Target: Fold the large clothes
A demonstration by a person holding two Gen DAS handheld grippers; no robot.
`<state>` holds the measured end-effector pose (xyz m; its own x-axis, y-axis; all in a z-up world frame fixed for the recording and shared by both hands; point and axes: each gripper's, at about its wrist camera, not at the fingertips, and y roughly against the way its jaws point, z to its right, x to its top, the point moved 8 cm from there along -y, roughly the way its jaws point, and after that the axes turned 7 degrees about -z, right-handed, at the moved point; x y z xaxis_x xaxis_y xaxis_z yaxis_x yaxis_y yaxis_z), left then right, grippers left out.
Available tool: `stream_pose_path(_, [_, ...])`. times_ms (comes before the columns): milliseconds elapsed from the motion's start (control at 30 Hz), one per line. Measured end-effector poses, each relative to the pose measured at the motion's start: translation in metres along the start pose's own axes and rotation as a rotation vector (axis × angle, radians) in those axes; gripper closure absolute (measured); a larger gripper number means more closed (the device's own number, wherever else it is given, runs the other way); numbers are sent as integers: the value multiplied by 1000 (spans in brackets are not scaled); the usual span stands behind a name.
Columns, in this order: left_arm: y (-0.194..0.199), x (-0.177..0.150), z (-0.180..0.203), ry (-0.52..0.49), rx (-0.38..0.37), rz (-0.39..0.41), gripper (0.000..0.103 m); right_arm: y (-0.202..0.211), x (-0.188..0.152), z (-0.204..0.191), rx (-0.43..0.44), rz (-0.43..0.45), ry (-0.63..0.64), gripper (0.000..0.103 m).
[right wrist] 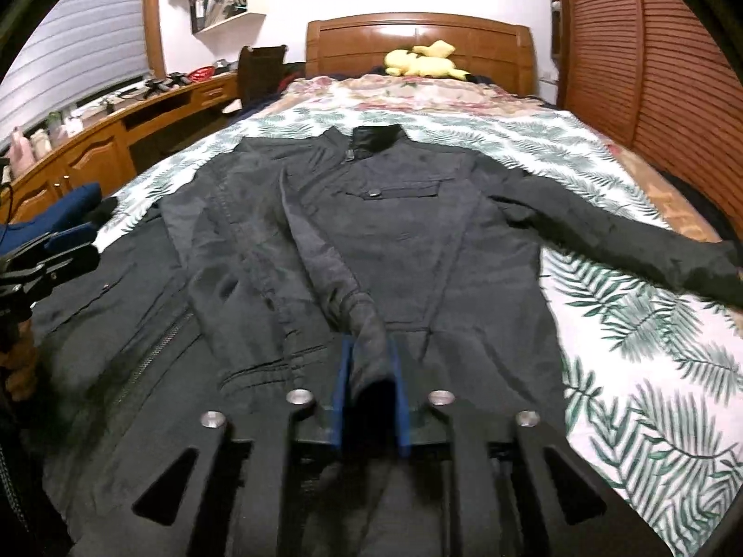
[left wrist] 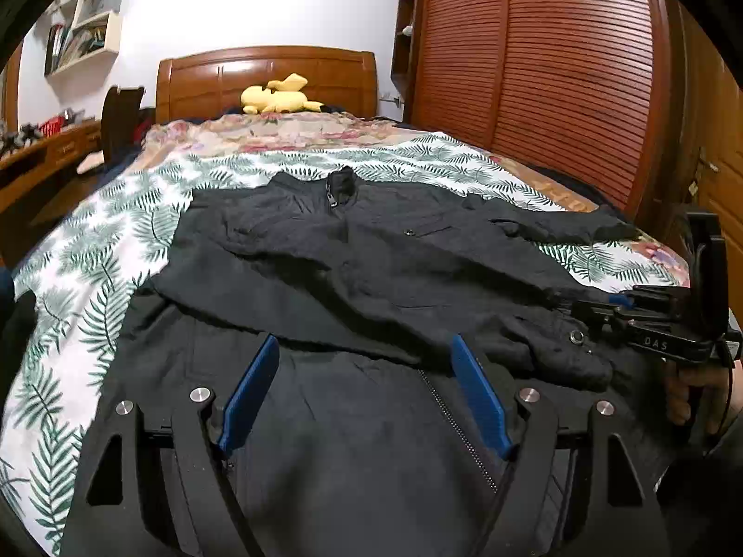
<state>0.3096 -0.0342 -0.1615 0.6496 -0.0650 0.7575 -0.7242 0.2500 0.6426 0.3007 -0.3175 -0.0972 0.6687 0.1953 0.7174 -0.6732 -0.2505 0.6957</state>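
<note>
a large black zip-front jacket of thin woven cloth (right wrist: 399,232) is spread face up on the bed with the leaf-print cover (right wrist: 650,371), its stand-up collar toward the headboard and its hem toward the camera, so its long axis runs straight away from both tools. one black sleeve (right wrist: 325,269) is already laid across the chest, its cuff reaching down between the blue pads of the right gripper (right wrist: 371,371); the jaws there stand partly parted and whether the pads actually press the cuff cannot be told. the other sleeve (right wrist: 627,236) is stretched out sideways to the right in the right wrist view, well apart from both tools and nearer the right gripper. the left gripper (left wrist: 367,385) is held wide open over the lower front, beside the zip, with nothing gripped.
</note>
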Motion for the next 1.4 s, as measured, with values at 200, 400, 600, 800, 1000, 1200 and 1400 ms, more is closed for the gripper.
stream_pose_path(200, [0,0,2,8,-10,0,26,6,2,5,-24,6,-20,55])
stream_pose_path(400, [-1,-1,6,-10,-11,0,26,-1,1,3,1,-35,-30,52])
stream_pose_path(600, [-1,-1,8,-16,-17,-1,26,-23,-4,7,48,-134,-49,52])
stream_pose_path(800, [2,-1,6,-8,-27,0,26,-4,9,-5,141,-93,-8,103])
stream_pose_path(1000, [4,-2,6,-9,-28,1,26,38,38,4,59,19,17,103])
stream_pose_path(1200, [5,-3,10,-18,-28,-3,26,10,31,21,9,-59,26,67])
stream_pose_path(1400, [3,-4,14,-27,-28,-9,26,-47,10,28,24,-231,3,49])
